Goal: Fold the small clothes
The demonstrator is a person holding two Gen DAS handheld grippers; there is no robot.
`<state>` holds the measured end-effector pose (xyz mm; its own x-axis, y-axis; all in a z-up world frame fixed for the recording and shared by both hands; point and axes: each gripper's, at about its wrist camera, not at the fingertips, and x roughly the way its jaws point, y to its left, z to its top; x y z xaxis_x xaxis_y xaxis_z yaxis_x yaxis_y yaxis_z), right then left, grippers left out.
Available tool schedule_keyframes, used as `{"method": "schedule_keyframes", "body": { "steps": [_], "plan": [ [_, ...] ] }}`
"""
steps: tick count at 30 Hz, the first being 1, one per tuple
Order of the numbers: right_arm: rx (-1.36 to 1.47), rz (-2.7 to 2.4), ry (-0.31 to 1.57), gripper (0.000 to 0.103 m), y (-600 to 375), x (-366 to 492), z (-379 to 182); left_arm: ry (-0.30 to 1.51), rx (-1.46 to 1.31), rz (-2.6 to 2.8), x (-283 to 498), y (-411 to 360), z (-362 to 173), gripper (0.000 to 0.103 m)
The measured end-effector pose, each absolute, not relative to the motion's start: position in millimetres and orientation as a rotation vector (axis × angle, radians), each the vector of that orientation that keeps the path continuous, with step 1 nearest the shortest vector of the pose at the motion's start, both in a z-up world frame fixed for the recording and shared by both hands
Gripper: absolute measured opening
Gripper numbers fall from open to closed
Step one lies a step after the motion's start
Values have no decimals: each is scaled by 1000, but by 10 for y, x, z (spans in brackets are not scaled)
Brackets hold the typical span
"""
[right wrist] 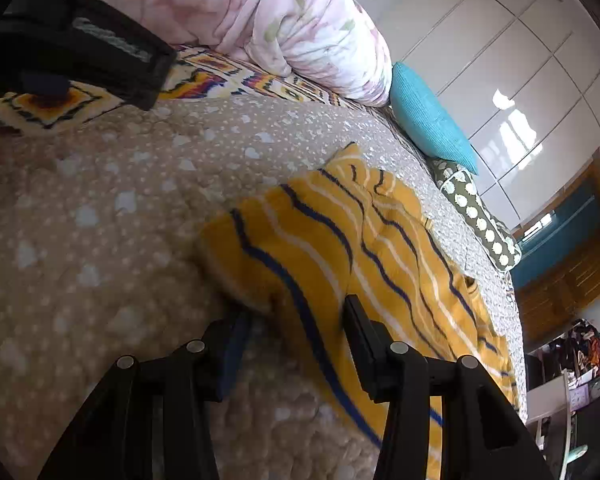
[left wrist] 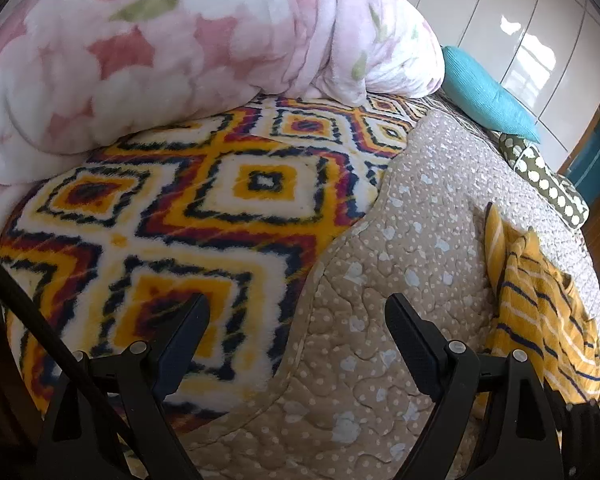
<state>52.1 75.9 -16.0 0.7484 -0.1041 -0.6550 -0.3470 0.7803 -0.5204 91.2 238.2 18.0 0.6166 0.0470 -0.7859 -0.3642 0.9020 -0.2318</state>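
Bed: beige quilt [left wrist: 420,240] partly over diamond-pattern blanket [left wrist: 204,200]. On it: striped yellow garment [right wrist: 340,248], rumpled; floral duvet [left wrist: 160,48]; teal pillow [left wrist: 488,96]; dotted bolster [right wrist: 480,220] at the far edge.

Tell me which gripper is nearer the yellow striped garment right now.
Right. The right gripper has its open jaws straddling the near edge of the yellow striped garment. The left gripper hangs open over the beige quilt, the garment off to its right.

Daylight fills both my views, bright and soft, with window glare mirrored on the glossy wardrobe doors [left wrist: 540,52]. Fisheye bending curves the bed [right wrist: 100,200] and darkens the corners. Motion blur smears the striped yellow garment [right wrist: 340,248] nearest my right tongs [right wrist: 296,320].
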Motion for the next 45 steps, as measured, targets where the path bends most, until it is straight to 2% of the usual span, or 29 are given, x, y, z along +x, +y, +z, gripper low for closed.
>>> {"method": "schedule_keyframes", "body": {
  "steps": [7,8,9,11,14,19,21,25,28,33,36,41,45],
  "plan": [
    [-674,129,731,51,847,780,-178,890,-387,248,927,2372,158,88],
    [-664,131,737,49,845,800,-176,892,-384,249,930,2366,154,88],
    [-645,139,749,45,836,824,-167,893,-382,251,934,2361,150,88],
    [-634,132,755,24,820,829,-157,899,-378,253,946,2349,135,88],
    [-540,154,784,15,702,867,-32,909,-368,254,969,2326,108,88],
    [-283,149,772,11,252,946,465,920,-344,254,985,2285,76,88],
    [-122,106,738,11,-197,964,773,921,-347,252,985,2287,69,88],
    [118,-63,676,10,-1217,782,1045,920,-351,252,978,2290,75,88],
    [251,-218,671,10,-1953,535,932,922,-350,246,983,2268,76,88],
    [422,-330,846,10,-2764,306,213,915,-330,221,982,2147,99,88],
    [532,-283,839,10,-2878,218,46,903,-296,201,970,2019,110,88],
    [516,-237,815,10,-2809,180,79,891,-266,159,967,1835,107,88],
    [612,-166,784,10,-2920,52,-77,830,-240,159,902,1708,171,88]
  ]
}}
